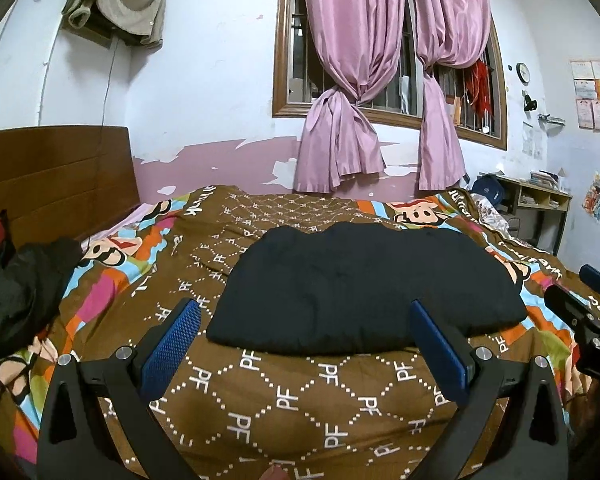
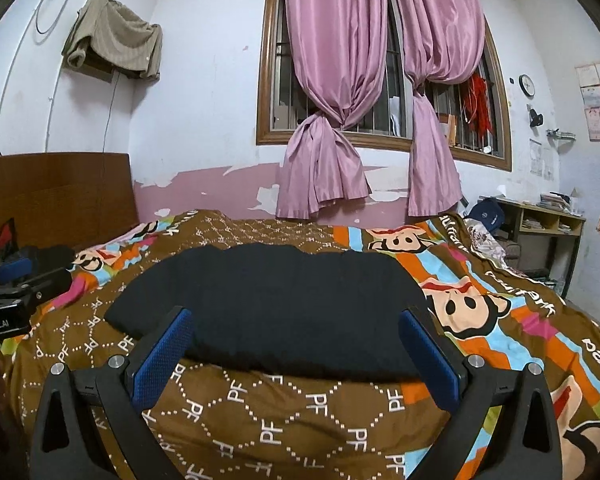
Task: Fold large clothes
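Black folded garment (image 1: 364,288) on quilt (image 1: 280,400), dark clothes pile (image 1: 16,292) only in left view

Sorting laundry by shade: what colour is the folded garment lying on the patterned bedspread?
The folded garment is plain black, clearest in the right wrist view.

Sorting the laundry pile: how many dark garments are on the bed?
2: a folded black garment mid-bed and a crumpled dark heap by the headboard, which may hide more.

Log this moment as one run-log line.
left gripper: open, empty | right gripper: open, empty | black garment: folded, flat on bedspread | contact: none
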Tool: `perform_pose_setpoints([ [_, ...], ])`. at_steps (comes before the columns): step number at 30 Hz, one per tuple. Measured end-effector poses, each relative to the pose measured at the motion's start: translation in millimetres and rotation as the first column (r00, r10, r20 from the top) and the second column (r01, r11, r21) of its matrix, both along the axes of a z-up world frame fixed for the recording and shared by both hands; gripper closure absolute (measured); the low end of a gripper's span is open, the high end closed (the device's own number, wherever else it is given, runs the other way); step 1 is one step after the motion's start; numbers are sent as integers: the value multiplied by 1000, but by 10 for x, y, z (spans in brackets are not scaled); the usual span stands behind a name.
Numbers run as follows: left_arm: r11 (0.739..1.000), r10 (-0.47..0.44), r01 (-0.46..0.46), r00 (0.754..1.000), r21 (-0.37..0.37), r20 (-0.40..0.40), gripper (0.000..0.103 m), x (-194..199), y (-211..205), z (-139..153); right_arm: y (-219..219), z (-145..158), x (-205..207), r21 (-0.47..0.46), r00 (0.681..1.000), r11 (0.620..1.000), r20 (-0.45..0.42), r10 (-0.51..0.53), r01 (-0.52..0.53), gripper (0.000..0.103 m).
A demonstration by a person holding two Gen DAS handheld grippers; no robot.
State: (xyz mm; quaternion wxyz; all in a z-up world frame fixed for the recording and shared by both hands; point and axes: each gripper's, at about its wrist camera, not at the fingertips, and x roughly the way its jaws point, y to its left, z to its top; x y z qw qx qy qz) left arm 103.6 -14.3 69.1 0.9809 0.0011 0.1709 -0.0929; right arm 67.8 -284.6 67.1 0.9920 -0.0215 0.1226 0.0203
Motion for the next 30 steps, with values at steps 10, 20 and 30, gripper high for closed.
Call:
perform_pose_setpoints([
  [10, 1000, -9, 9, 999, -4, -31, 2, -117, 29, -225, -11, -109, -110, 17, 1000, 1000, -16, -21, 21, 0],
  [20, 999, 21, -22, 999, -23, -43, 2, -127, 106, -368, 29, -327, -3, -18, 996, 999, -84, -39, 37, 0],
  [30, 1000, 22, -23, 999, -14, -33, 2, -148, 114, -389, 8, -359, 5, -7, 994, 999, -97, -47, 46, 0],
])
